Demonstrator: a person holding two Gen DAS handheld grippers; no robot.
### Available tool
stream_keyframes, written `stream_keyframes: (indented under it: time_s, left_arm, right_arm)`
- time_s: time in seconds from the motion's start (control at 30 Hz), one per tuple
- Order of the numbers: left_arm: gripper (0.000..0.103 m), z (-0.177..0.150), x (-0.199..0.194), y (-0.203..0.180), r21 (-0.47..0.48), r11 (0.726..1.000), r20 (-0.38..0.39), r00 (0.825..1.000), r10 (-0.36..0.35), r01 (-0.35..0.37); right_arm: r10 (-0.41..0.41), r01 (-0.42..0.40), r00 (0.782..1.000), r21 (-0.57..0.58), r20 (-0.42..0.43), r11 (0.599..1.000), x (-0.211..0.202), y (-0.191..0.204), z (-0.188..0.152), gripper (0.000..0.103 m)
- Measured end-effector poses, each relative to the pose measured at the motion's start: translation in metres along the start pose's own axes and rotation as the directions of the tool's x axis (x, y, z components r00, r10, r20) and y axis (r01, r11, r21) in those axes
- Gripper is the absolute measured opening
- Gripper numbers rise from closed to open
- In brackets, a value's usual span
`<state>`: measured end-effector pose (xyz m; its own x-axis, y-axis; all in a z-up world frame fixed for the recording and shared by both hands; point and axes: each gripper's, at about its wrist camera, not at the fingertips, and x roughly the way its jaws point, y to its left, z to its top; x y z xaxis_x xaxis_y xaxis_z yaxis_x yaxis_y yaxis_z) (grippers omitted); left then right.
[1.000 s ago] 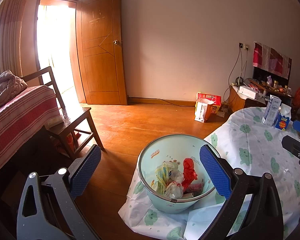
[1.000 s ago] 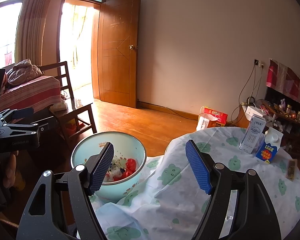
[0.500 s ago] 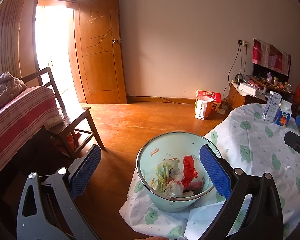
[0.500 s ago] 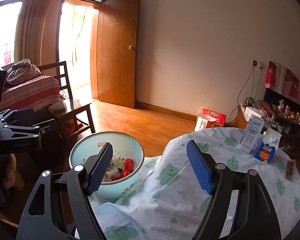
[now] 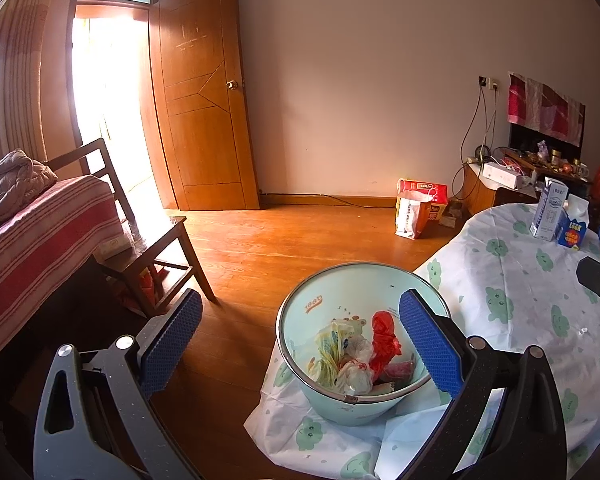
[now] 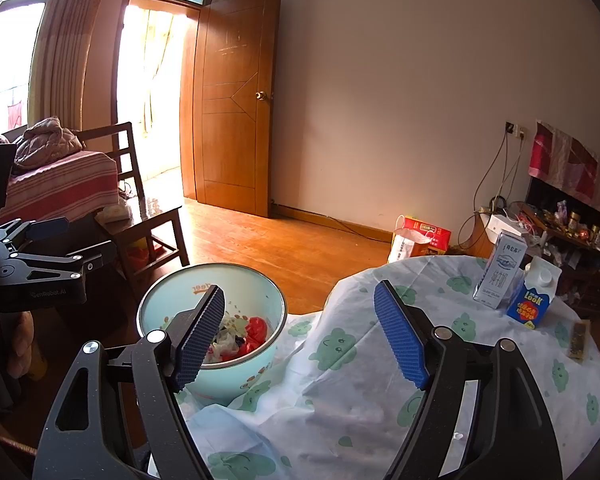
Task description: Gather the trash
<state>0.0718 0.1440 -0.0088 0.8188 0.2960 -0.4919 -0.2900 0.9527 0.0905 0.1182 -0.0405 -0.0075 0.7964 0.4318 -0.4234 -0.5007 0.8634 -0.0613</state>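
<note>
A pale green trash bin stands beside the table and holds crumpled plastic bags and a red wrapper. It also shows in the right wrist view. My left gripper is open and empty, held above and in front of the bin. My right gripper is open and empty, above the table edge to the right of the bin. A white carton, a blue juice carton and a small dark wrapper lie on the table's far right.
A round table with a white cloth printed with green faces fills the lower right. A wooden chair and a striped bed stand at the left. A red box and paper bag sit by the wall. The door is open.
Both grippers stay open and empty. The views have shifted only slightly; the bin and table things have not moved.
</note>
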Motion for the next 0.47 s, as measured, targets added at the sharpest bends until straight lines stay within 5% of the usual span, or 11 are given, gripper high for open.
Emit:
stream_keyframes:
  time_s: [0.27, 0.47]
  left_arm:
    - [0.097, 0.000, 0.004, 0.001, -0.018, 0.999, -0.031, 0.999, -0.033, 0.032]
    - [0.097, -0.002, 0.007, 0.000, -0.014, 0.999, -0.043, 0.998, -0.045, 0.045]
  right_arm:
    - [-0.021, 0.021, 1.000, 0.010, 0.000, 1.000, -0.001, -0.012, -0.001, 0.079]
    - [-0.112, 0.116, 0.992, 0.087, -0.051, 0.989, -0.004, -0.072, -0.016, 0.081]
